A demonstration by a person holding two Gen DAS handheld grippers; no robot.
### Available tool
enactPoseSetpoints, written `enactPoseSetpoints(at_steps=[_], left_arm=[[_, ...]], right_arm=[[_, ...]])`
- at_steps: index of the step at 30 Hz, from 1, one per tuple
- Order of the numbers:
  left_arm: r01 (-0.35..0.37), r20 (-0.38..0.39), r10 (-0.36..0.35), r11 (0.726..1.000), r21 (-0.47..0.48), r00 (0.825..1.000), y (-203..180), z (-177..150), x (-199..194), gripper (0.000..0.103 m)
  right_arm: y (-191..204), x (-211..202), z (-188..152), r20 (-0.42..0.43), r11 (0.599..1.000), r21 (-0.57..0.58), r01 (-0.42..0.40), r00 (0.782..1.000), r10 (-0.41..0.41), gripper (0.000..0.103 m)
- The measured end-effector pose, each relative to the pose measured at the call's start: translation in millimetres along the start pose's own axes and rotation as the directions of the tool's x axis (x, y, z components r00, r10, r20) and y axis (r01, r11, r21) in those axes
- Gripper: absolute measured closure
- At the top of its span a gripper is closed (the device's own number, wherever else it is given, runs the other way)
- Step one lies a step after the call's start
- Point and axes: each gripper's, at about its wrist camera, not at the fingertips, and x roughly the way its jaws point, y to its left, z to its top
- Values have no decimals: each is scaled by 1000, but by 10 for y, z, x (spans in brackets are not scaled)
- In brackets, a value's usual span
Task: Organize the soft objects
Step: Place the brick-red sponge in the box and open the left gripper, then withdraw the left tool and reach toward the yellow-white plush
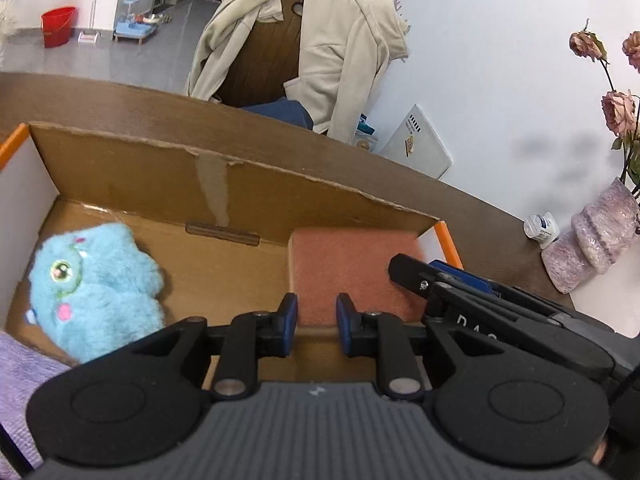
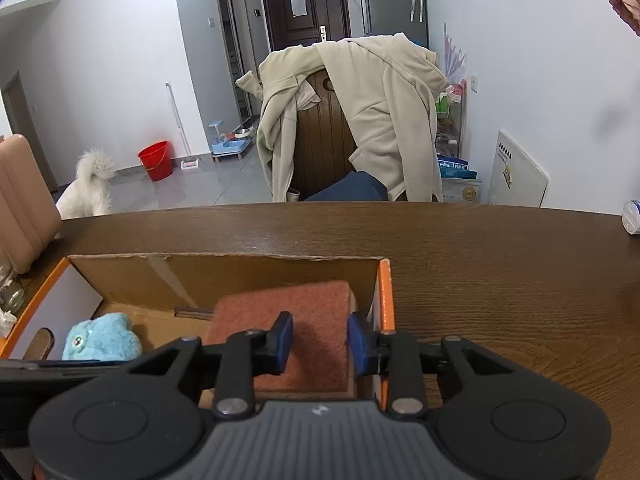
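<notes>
Over the cardboard box both my grippers, left and right, hover narrowly parted and empty above the orange sponge at its right end, blue plush toy lying far left.

You're at dark wood table, white walls around. Wooden chair opposite, beige jacket draped over it. Grey tile floor, red bucket, white dog at left. Dark door at far end. Pink vase with dried roses on table.
</notes>
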Motion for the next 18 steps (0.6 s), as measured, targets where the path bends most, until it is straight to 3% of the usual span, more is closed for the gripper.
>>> enactPoseSetpoints(at_steps=[4,9,12,15,18], left_arm=[[-3,26,3,1000,2,1000,-46,3,-174,72],[23,84,-25,1000,20,996,-190,-20,-618,68],[4,134,-14,997,74,991,-291,-124,-928,57],[-23,218,-9,989,144,976,-374,-322,-1326,46],[-75,312,10,977,198,950,-389,-590,-1708,38]], right_arm=[[-12,-164,18,23,1000,9,-7,1000,7,66],[14,-608,31,87,1000,-1,-19,996,19,63],[50,-956,-19,141,1000,-13,-13,990,15,59],[80,-1334,-151,198,1000,-15,-22,980,25,44],[148,-1700,-396,249,998,-42,-42,967,51,30]])
